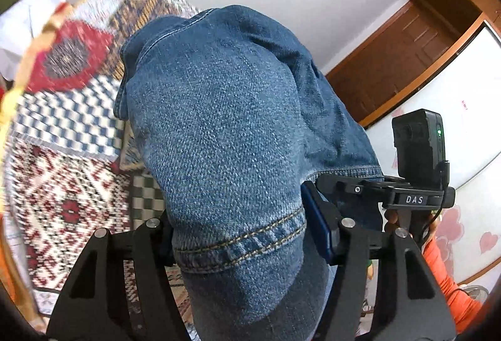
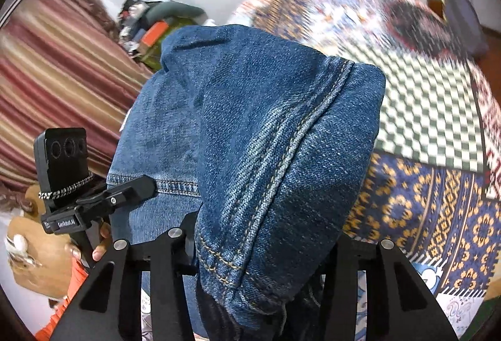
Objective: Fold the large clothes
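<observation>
A single pair of blue denim jeans (image 1: 225, 134) hangs lifted between two black hand-held grippers, above a bed spread with one patchwork quilt (image 1: 65, 134) of red diamonds, blue-and-white checks and gold-on-navy motifs. The left gripper (image 1: 241, 244) is clamped on a hem — a thick, double-stitched band with tan thread — and the coarse twill billows up from it in a rounded hump. The right gripper (image 2: 260, 253) pinches a second bunch of the same garment, where a heavy felled seam with twin rows of gold stitching curves over the fold. Each wrist view catches the other tool held alongside, touching the cloth. Behind: a white wall, a brown wooden door (image 1: 404, 53) and a red-and-cream striped curtain (image 2: 53, 84), blurred.
</observation>
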Demonstrator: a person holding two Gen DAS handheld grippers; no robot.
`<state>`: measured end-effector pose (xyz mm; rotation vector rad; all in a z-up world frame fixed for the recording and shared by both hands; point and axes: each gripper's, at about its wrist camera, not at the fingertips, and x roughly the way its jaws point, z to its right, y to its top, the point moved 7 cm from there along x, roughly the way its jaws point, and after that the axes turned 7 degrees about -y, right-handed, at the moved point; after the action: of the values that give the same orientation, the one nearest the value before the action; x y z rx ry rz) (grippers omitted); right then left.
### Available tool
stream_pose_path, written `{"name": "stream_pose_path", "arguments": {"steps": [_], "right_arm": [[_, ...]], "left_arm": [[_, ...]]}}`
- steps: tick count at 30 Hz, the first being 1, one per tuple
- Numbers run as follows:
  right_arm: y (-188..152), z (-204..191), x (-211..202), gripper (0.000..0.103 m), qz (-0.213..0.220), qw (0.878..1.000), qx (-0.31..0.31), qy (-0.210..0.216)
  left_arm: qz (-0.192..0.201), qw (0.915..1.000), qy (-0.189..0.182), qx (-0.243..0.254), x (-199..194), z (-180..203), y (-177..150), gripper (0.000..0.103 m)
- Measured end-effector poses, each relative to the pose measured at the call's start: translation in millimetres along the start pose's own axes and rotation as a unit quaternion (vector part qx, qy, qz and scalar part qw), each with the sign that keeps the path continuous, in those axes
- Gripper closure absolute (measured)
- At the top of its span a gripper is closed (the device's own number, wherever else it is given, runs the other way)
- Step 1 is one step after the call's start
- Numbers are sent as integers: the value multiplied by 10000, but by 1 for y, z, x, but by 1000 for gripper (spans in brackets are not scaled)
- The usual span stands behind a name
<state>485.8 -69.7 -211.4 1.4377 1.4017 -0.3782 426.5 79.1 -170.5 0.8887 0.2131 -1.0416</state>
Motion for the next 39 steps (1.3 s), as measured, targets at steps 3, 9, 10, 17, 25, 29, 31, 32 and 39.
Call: {"name": "stream_pose_path", "arguments": {"steps": [3, 9, 10, 17, 25, 29, 31, 32, 39], "right_arm": [[3, -31, -8, 59, 132, 9997, -178, 52], [2, -88, 5, 59, 57, 9990, -379, 214], [2, -96, 10, 59, 21, 9989, -401, 233], [-15, -132, 72, 59, -450, 9971, -541, 300], [-37, -136, 159, 59, -1097, 9922, -587, 92], [-56, -126, 192, 59, -1387, 9886, -579, -10], [-58, -125, 200, 58, -1404, 9879, -656, -23], [-59, -126, 203, 56, -1385, 9874, -763, -51], [-63, -131, 213, 34, -1133, 9833, -1322, -535]], "left_arm": [[202, 9997, 90, 107, -33, -3, 2, 39], [384, 9987, 314, 81, -82, -27, -1, 39], [400, 9986, 341, 31, -88, -34, -4, 39], [378, 9970, 550, -396, -107, -94, -31, 39], [129, 9923, 599, -1073, -82, -171, -70, 39], [-67, 9889, 641, -1337, -61, -209, -94, 38], [-67, 9866, 569, -1527, -55, -225, -104, 35], [-64, 9850, 517, -1644, -54, -232, -108, 34], [-15, 9808, 685, -1825, -50, -246, -122, 27]]}}
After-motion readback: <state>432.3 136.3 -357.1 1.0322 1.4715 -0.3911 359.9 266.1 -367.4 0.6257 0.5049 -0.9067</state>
